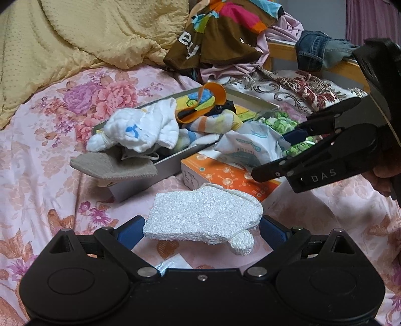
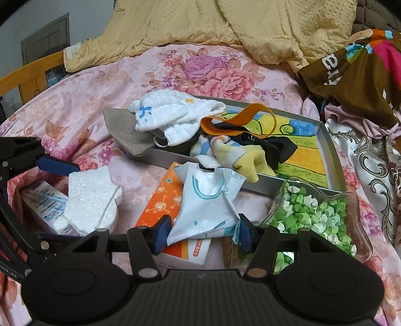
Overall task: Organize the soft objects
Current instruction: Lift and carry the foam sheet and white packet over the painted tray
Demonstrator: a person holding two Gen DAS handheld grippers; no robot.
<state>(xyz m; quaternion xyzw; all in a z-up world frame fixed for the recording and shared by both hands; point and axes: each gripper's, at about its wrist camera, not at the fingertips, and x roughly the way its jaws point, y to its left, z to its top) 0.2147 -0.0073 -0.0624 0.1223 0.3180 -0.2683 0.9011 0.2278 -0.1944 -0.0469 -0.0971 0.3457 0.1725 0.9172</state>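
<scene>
My left gripper (image 1: 201, 230) is shut on a white foam chunk (image 1: 203, 215), pads against both of its ends, just above the pink floral bedsheet (image 1: 50, 155). The right wrist view shows the foam chunk (image 2: 92, 198) at the left, with a blue pad (image 2: 56, 163) on it. My right gripper (image 2: 204, 234) is shut on a white plastic packet (image 2: 208, 200), which lies over an orange box (image 2: 160, 200). Beyond stands a grey tray (image 2: 333, 150) with a white baby hat (image 2: 170, 117), striped socks (image 2: 225, 153) and an orange strap (image 2: 240, 112).
A glass dish of green paper stars (image 2: 313, 213) sits right of the packet. A yellow quilt (image 2: 225, 22) and a pile of clothes (image 1: 225, 37) crowd the far side of the bed. A wooden bed rail (image 1: 345, 65) runs at the right, and a small carton (image 2: 42, 200) lies under the foam.
</scene>
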